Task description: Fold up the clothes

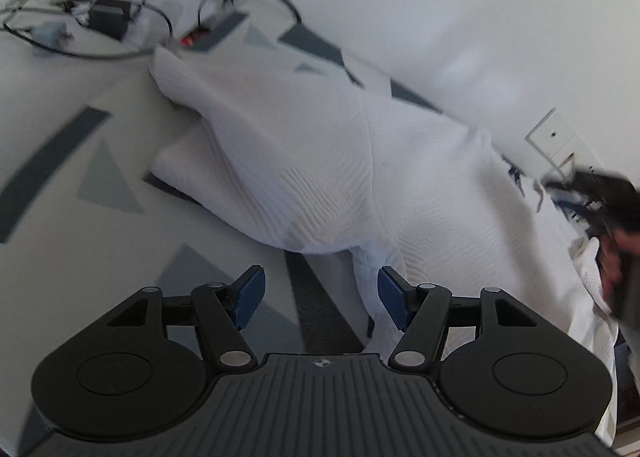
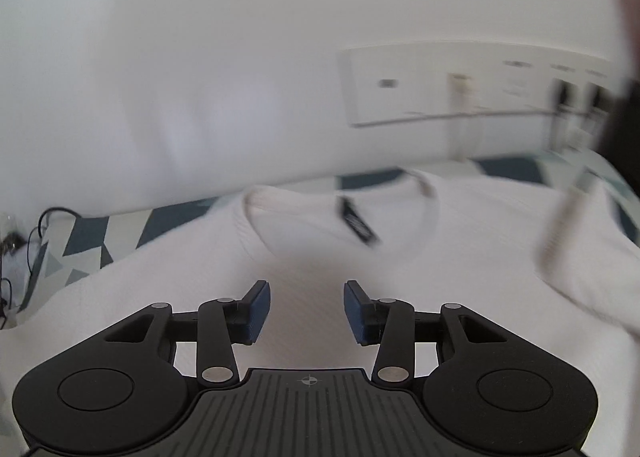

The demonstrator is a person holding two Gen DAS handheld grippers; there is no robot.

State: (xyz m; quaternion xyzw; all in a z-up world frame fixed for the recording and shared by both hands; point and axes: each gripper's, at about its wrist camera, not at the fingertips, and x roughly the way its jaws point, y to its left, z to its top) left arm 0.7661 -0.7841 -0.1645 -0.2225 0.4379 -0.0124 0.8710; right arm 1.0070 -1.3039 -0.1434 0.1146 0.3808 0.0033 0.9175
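White knit: a ribbed white sweater (image 1: 320, 161) lies spread on a bed cover (image 1: 100, 177) printed with grey and navy triangles, one sleeve (image 1: 188, 85) stretched away toward the cables (image 1: 120, 17) at the far end.
Collar: round neckline (image 2: 340, 217) with a dark label faces the right wrist camera (blurred, so the print is unreadable).
Left gripper (image 1: 321, 297): jaws parted, nothing clamped; a fold of the hem hangs just beside its right pad, probably the edge it is lining up to take.
Right gripper (image 2: 307, 311): jaws apart over the sweater's chest, empty.
Stage: likely early, the garment laid out flat so sleeves can be turned inward.
Risk: soft knit may bunch if only one layer is pinched.
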